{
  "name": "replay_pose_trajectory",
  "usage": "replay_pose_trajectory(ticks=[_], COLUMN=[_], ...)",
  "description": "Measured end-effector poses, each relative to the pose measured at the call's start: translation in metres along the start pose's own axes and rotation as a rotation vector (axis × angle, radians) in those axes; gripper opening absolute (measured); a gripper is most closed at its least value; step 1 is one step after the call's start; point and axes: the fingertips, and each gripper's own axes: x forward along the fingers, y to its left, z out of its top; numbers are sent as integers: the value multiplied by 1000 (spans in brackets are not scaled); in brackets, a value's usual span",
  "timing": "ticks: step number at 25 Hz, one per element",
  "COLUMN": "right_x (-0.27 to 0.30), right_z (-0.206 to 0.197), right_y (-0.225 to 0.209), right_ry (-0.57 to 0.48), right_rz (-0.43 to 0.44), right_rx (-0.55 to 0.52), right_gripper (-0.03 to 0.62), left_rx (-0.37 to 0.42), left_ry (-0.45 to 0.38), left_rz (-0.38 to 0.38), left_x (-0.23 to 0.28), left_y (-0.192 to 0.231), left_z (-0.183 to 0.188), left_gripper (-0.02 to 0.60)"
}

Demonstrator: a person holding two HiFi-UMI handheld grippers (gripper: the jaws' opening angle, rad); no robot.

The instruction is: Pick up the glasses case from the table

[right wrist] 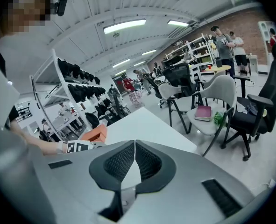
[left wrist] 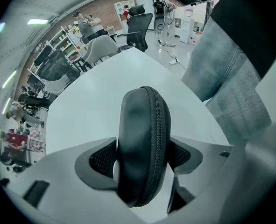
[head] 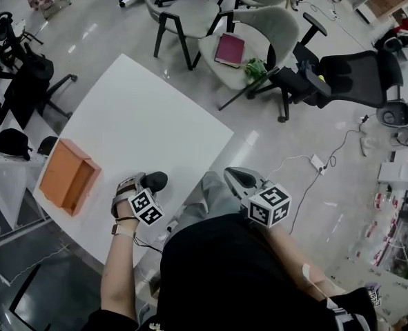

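Left gripper (head: 143, 187) fingers clamp the black glasses case (left wrist: 142, 143) across its narrow sides, a firm hold, at the tabletop's (head: 148, 116) near edge; right gripper (right wrist: 134, 158) (fingers together, empty) waits beside the tabletop.

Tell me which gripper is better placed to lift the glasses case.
Left. The left gripper has its jaws clamped on the glasses case over the table, while the right gripper is shut, empty, and held beyond the table's edge.

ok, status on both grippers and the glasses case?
Left gripper shut on black zippered glasses case, at near edge of white table. Right gripper shut, empty, off the table. Orange open box well aside; nothing in the way.
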Motion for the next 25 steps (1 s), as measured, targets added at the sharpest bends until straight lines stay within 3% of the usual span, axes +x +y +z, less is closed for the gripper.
replay_pose_trajectory(ticks=[4, 10, 16, 25], right_x=[7, 25, 54, 94], right_z=[5, 19, 33, 51], right_y=[3, 17, 48, 124], right_ry=[6, 29, 62, 139], right_rz=[42, 136, 269, 489], right_rx=[-23, -69, -145, -298], right_gripper=[29, 29, 29, 29], left_rx=[-92, -364, -529, -967], left_ry=[-22, -89, -126, -322], left_rz=[63, 121, 264, 457], left_x=[-19, -56, -95, -182], left_y=[7, 15, 21, 21], left_z=[0, -2, -16, -40], left_gripper=[327, 324, 324, 322])
